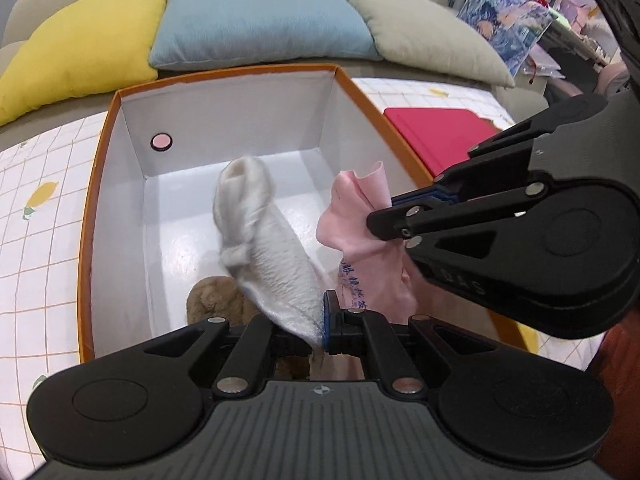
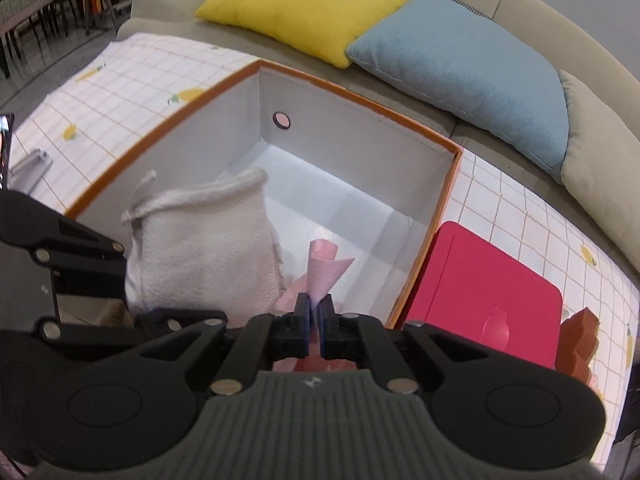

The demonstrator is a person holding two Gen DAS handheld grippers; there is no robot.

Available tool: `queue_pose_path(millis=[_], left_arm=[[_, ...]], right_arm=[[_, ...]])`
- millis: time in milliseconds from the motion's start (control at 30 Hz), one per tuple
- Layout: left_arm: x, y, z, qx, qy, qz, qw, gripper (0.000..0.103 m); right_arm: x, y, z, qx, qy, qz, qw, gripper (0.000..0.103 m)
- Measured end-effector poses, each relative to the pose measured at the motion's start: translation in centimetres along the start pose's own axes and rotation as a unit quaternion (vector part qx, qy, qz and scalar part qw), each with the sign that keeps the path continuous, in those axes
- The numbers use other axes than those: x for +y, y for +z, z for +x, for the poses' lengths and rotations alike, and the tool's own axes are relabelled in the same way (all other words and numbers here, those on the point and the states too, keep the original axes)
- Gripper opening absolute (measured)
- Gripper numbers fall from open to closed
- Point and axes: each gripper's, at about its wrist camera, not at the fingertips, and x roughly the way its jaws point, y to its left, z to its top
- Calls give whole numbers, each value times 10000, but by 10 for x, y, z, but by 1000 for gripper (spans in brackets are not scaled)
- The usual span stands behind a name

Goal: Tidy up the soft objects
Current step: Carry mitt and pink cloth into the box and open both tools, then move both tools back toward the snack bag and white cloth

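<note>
Left wrist view: my left hand-held gripper [image 1: 320,330] is pinched tight on the white fluffy cloth [image 1: 260,240], which hangs mid-frame over the open box [image 1: 94,184].
Same view, right side: my right hand-held gripper [image 1: 380,216] is clamped on the pink cloth [image 1: 352,216], just beside the white one.
Lower centre: a brown plush [image 1: 212,300] already lies on the box floor.
Right wrist view: jaws nearly closed on the pink fold [image 2: 324,268], low centre; the white cloth [image 2: 204,248] hangs at its left.
Step, I reckon: both cloths going into the box.
Next: lower further, then let go so they land inside, clear of the rim.
</note>
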Motion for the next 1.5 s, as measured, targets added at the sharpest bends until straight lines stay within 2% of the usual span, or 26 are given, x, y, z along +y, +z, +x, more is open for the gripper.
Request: queue_pose_path(millis=[167, 333, 400, 567, 667, 867, 967, 1067, 1133, 1233, 1400, 1500], left_arm=[[6, -2, 1, 49, 72, -136, 9999, 14], [5, 0, -13, -142, 128, -152, 9997, 45], [2, 0, -21, -254, 214, -87, 9994, 51], [-10, 3, -47, -562, 409, 82, 9975, 58], [-20, 2, -67, -944, 595, 89, 9937, 64], [-49, -3, -96, -1591, 708, 204, 9845, 64], [-63, -9, -106, -1885, 585, 113, 9803, 64], [-76, -12, -109, -2077, 290, 61, 9777, 64], [-83, -11, -107, -2096, -50, -27, 9778, 64], [-94, -11, -99, -2017, -528, -145, 9779, 64], [-121, -10, -75, -1657, -798, 166, 9828, 64], [-134, -15, -59, -1392, -1036, 183, 9847, 64]], right_arm=[[3, 0, 0, -5, -81, -118, 9999, 4], [1, 0, -10, -138, -96, -145, 9998, 17], [0, -1, -17, -222, -114, -134, 9996, 18], [-6, -3, -44, -572, -208, 7, 9981, 37], [-13, -9, -64, -819, -264, 206, 9961, 41], [-29, -36, -106, -1270, -289, 817, 9881, 49], [-40, -58, -128, -1557, -218, 1198, 9803, 60], [-49, -85, -147, -1788, -220, 1573, 9710, 64], [-58, -105, -156, -1826, -359, 1786, 9662, 64], [-72, -137, -164, -1767, -605, 2146, 9587, 64], [-91, -192, -162, -1384, -1011, 2662, 9486, 64], [-102, -221, -153, -1063, -1156, 3018, 9403, 63]])
